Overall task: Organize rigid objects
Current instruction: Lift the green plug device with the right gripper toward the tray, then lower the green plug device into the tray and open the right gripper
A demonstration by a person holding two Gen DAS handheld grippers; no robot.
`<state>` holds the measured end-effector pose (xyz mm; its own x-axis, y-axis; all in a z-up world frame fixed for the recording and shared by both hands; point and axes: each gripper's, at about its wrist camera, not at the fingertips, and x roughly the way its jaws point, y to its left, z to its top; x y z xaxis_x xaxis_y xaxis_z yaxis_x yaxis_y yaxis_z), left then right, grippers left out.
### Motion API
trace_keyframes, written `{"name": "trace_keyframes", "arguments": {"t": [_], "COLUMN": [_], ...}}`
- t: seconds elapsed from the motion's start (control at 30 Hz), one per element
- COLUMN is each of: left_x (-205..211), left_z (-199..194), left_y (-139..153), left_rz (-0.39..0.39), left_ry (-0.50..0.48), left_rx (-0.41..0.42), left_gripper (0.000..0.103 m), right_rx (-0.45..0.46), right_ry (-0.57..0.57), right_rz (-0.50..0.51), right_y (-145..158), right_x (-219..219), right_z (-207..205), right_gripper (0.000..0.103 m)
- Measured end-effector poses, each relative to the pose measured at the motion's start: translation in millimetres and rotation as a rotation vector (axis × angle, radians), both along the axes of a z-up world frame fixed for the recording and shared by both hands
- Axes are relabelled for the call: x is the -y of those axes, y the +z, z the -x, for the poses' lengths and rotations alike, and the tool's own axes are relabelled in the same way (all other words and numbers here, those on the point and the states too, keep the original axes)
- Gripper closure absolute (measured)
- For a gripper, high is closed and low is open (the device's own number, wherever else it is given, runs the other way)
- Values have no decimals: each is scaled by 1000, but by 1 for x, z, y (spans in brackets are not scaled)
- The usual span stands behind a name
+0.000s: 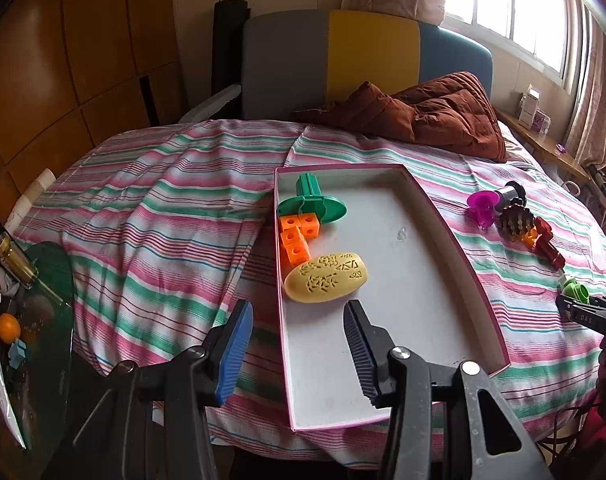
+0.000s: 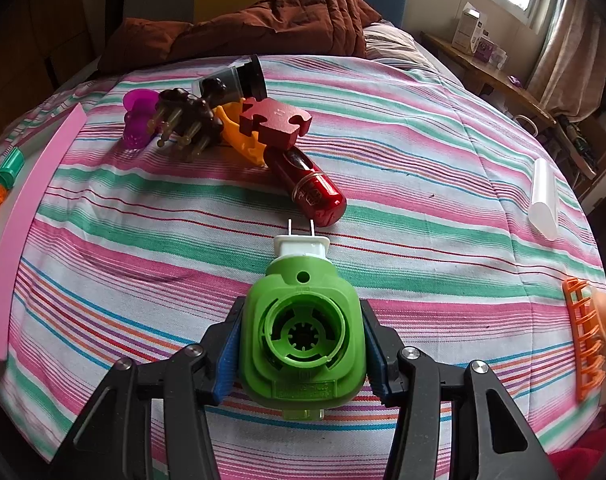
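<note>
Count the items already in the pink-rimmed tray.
3. The green flanged spool lies at the far end, the orange cube cluster touches its near side, and the yellow engraved oval sits nearest. The left gripper's finger may hide more.

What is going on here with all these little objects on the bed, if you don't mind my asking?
A person is sorting small rigid items into a pink-rimmed tray on the striped bedspread. The right hand-held gripper is clamped on a green plug-in device. The left hand-held gripper is open and empty over the tray, which already holds a green flanged piece, orange cubes and a yellow oval. A cluster including a red cylinder waits outside the tray.
</note>
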<state>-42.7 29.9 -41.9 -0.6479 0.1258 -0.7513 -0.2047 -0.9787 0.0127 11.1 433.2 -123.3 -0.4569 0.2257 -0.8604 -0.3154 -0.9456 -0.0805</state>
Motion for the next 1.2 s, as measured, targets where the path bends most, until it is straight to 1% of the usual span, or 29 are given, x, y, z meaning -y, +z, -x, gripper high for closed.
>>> {"name": "trace_keyframes", "arguments": {"t": [0.43,0.57,0.83,0.93,1.03,1.2], "left_x": [11,18,28,32,37,44], "left_z": [-1,-1,-2,-3,-2,-1], "left_y": [-3,-4,-9,-10,-10,-12], "left_rz": [-33,-41,-55,-59,-64,-77], "left_ry": [17,26,46,53,63,84], "left_rx": [9,12,26,29,29,30], "left_gripper": [55,55,55,55,55,55], "right_rx": [0,0,-8,-40,-96,-178], "right_ry": [-26,-32,-8,-7,20,121], "right_rz": [-14,26,100,127,146,169], "right_y": [2,4,7,15,33,64], "right_x": [3,9,32,40,54,95], "right_z": [-1,-4,-7,-7,-4,8], "right_gripper": [51,51,51,51,51,51]}}
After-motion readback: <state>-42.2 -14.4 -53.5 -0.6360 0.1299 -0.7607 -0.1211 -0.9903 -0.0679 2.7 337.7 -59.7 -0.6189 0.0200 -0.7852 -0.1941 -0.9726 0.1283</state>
